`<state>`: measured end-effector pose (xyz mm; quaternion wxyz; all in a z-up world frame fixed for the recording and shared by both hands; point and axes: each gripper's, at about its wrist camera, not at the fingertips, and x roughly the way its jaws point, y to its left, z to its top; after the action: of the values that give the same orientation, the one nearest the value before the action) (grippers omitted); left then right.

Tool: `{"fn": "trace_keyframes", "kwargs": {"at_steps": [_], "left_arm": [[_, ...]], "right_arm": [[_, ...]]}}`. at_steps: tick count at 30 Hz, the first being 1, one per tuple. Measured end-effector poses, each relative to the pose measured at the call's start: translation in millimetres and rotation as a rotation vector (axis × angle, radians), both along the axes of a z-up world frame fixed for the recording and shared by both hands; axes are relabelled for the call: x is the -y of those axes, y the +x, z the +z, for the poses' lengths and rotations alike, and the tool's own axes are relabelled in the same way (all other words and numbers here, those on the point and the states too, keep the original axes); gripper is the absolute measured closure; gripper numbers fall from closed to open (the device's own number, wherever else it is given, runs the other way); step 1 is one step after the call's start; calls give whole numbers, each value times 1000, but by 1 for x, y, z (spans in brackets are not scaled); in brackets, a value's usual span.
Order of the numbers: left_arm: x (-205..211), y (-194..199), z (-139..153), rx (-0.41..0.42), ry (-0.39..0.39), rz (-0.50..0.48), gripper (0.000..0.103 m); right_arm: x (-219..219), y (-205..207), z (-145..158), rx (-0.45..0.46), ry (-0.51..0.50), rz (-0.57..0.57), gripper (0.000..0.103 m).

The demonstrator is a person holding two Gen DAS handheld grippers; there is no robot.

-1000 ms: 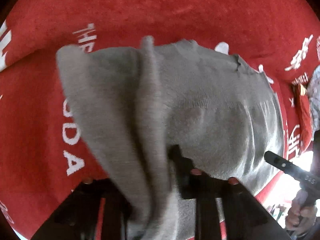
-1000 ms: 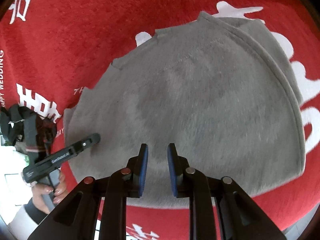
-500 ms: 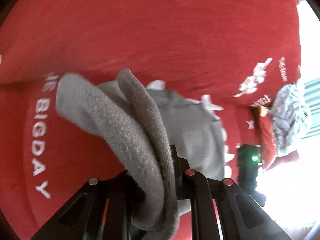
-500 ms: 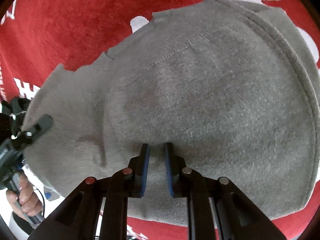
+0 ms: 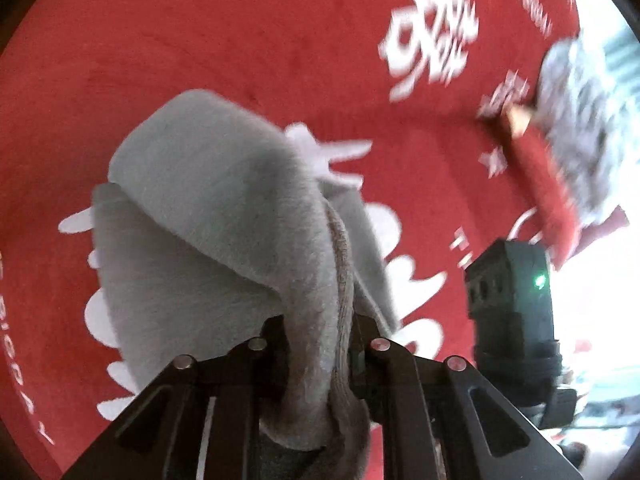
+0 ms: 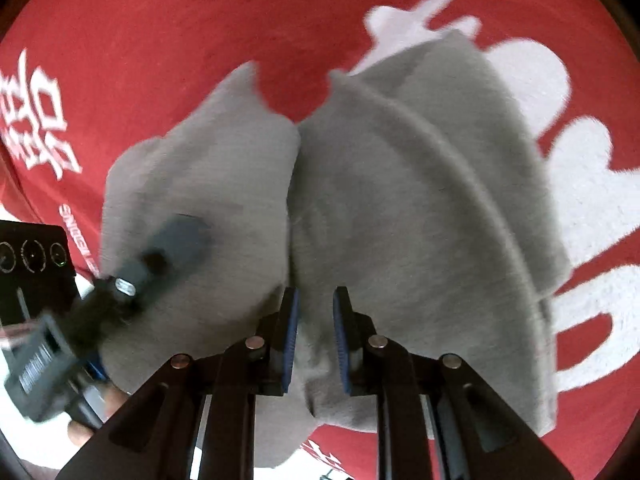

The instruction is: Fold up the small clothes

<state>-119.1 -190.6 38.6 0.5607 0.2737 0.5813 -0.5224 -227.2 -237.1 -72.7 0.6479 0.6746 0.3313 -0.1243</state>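
Note:
A small grey fleece garment point(image 6: 400, 208) lies on a red cloth with white lettering point(image 6: 160, 40). My left gripper point(image 5: 320, 344) is shut on a thick fold of the garment point(image 5: 224, 216) and holds it lifted, so the cloth drapes down over the lying part. In the right wrist view the left gripper point(image 6: 160, 256) shows at the left, with its raised flap beside the flat part. My right gripper point(image 6: 314, 336) hovers low over the garment's near edge, its blue-padded fingers a little apart with cloth between them; whether they clamp it I cannot tell.
A grey-and-white knitted item point(image 5: 576, 128) and a red piece point(image 5: 552, 200) lie at the far right of the red cloth. The right gripper's black body point(image 5: 512, 304) with a green light stands to the right. A black device point(image 6: 32, 264) sits at the left edge.
My left gripper has carried the gripped fold up and over toward the right, doubling the garment. My right gripper has dropped closer to the garment's near edge.

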Motion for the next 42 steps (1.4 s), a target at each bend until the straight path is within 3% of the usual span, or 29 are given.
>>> {"fn": "trace_keyframes", "kwargs": {"at_steps": [4,9,11,13,14,15,16,18,21,28,30,33,36,37,39,40,42], "left_arm": [[7,-20,-4,79,41,-10,81],[8,-46,23,170,-27,-136,79],[0,-44,36,168,-55,-154,79],[-9,-33,49,122,-97,-108,77],[-14,-25,53,116,-106,-83,59],[-20,-16,57,118,-113,-49,24],[-29,-4,63,135,-123,-1,16],[-37,9,68,143,-133,24,15],[-54,25,64,225,-78,55,15],[-87,68,22,261,67,184,15],[-95,75,11,270,97,215,15],[-103,78,-4,248,134,240,15],[-106,76,-12,249,149,240,15],[-107,76,-13,247,150,243,15],[-107,76,-13,247,147,255,15],[-106,76,-11,244,141,262,15],[-106,78,-5,245,109,277,15]], "right_arm": [[3,-17,-32,25,115,-66,82],[5,-24,-38,67,148,-83,82],[7,-25,-42,74,165,-91,82],[12,-29,-44,84,179,-113,82],[12,-31,-46,94,186,-127,82],[14,-35,-46,104,192,-141,82],[17,-41,-46,119,199,-162,82],[24,-52,-49,150,225,-206,81],[26,-75,-56,214,286,-304,72],[21,-110,-72,382,420,-474,40],[24,-118,-72,410,434,-483,39],[25,-122,-72,368,399,-409,38],[34,-87,-48,284,314,-288,38],[37,-77,-41,233,265,-226,45],[42,-56,-24,96,126,-91,82],[42,-43,-11,-2,19,-7,89],[41,-28,17,-51,-138,74,89]]}}
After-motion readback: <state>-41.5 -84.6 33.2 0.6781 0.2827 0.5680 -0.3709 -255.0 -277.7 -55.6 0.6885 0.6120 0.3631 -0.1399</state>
